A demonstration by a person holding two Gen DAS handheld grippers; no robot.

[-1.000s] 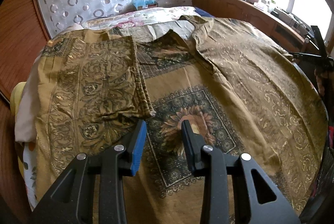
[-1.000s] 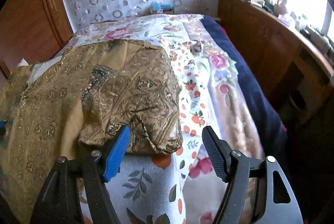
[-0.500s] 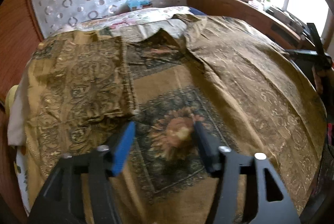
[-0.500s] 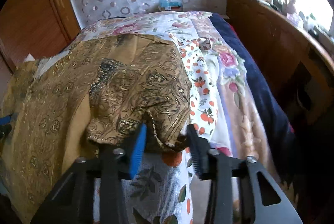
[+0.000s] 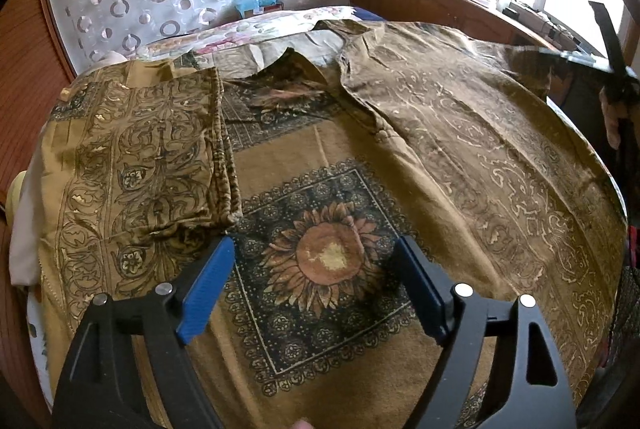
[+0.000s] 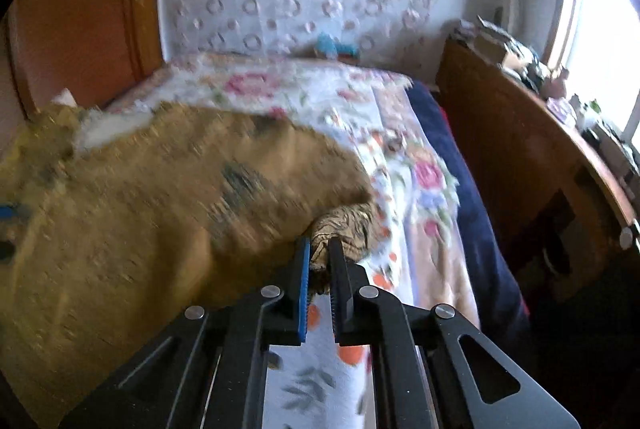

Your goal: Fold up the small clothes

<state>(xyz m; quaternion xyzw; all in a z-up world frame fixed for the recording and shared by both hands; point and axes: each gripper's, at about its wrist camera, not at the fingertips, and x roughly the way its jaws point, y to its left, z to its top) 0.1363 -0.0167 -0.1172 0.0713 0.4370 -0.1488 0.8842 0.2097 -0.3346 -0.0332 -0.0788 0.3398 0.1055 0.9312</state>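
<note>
A mustard-gold patterned shirt with a dark sunflower panel (image 5: 320, 261) lies spread across the bed with the floral quilt (image 6: 420, 181), filling most of it. On the left, its left sleeve (image 5: 152, 157) is already folded inward, lying flat over the body of the garment. Near the middle, the left gripper (image 5: 316, 265) hovers over the sunflower, its blue-padded jaws wide apart and opening, nothing between them. Farther right, at the bed's right edge, the right gripper (image 6: 320, 249) is closing and already pinches the cuff of the right sleeve (image 6: 344, 229), the fabric bunched between its pads; the cloth behind it is blurred. A wooden sideboard (image 6: 520, 157) runs along the far right under the window.
</note>
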